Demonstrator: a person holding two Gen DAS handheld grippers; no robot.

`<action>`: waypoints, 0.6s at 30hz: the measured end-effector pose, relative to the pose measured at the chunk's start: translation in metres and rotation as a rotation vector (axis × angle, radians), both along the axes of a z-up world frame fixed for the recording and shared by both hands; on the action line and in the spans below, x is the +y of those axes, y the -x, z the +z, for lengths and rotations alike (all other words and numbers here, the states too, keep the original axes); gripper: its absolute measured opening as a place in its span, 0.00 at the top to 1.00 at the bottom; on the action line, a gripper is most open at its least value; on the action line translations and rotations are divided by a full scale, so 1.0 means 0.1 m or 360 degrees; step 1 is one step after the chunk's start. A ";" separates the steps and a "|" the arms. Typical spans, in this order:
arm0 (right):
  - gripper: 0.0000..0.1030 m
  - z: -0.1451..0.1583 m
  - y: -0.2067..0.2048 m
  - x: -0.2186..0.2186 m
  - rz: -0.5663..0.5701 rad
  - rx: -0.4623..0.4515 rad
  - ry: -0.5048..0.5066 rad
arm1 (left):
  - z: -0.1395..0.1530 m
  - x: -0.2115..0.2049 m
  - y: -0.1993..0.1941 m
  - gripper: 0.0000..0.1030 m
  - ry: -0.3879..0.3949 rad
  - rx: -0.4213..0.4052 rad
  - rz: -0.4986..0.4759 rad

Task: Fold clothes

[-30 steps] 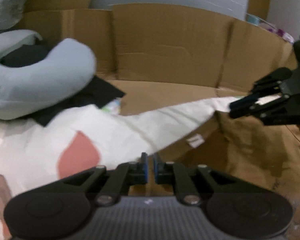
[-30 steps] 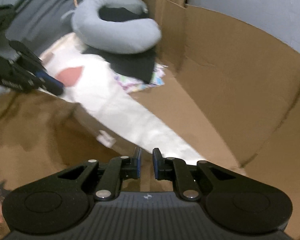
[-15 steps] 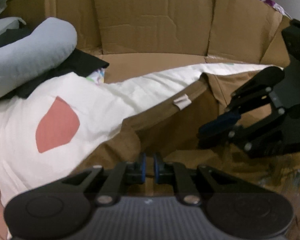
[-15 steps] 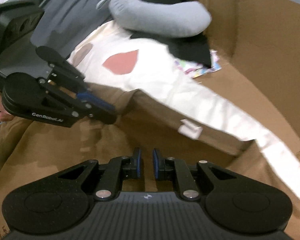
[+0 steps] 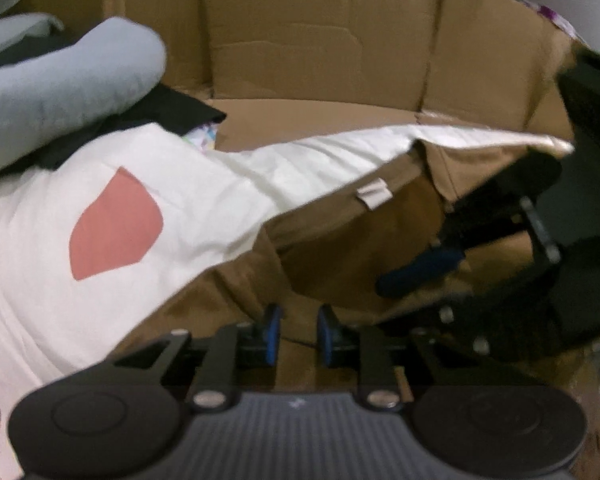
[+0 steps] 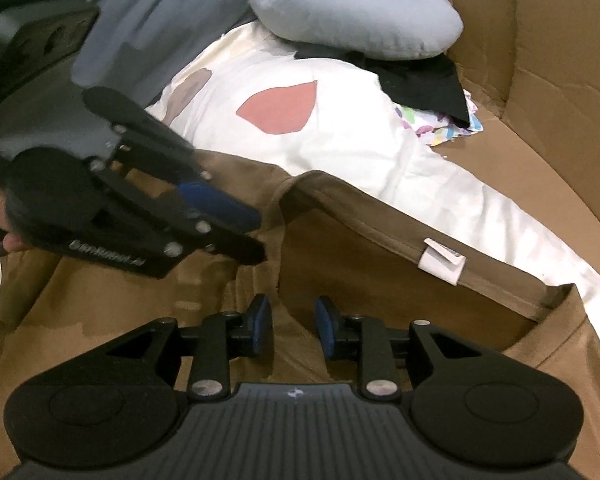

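Right wrist view: cardboard box wall (image 6: 540,60) rises at two o'clock; a white sheet (image 6: 360,152) with a pink patch runs across the middle. Brown T-shirt (image 6: 360,248) fills the lower half, its white neck label (image 6: 440,262) at three o'clock. Left gripper (image 6: 256,236) at nine o'clock and right gripper (image 6: 293,328) at six are both opening, narrow gaps, nothing pinched.

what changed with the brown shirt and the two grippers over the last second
The brown shirt, stretched in the air a second ago, now lies folded over on the bedding. The right hand-held gripper swung in close beside the left hand-held gripper. Both were pinched shut; now their jaws are opening with no cloth pressed between the pads. The grey neck pillow, the white pillow and the cardboard walls stayed put.
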State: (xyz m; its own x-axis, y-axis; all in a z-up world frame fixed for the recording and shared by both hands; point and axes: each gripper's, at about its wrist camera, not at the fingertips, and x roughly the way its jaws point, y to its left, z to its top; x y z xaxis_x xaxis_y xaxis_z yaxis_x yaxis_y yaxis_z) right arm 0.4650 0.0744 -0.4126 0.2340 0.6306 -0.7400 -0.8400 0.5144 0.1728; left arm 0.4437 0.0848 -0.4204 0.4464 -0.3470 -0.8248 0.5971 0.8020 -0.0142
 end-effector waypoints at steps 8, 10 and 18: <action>0.75 -0.01 0.03 0.04 0.0089 -0.0048 0.0020 | -0.07 -0.02 -0.35 0.77 0.0054 0.0138 0.0259; 0.99 0.01 0.01 0.02 0.0096 -0.0032 0.0008 | -0.08 -0.03 -0.43 0.91 0.0045 0.0165 0.0326; 0.99 0.21 -0.12 -0.23 -0.0027 -0.0114 -0.0042 | 0.11 0.06 -0.50 0.98 0.0244 0.0111 0.0424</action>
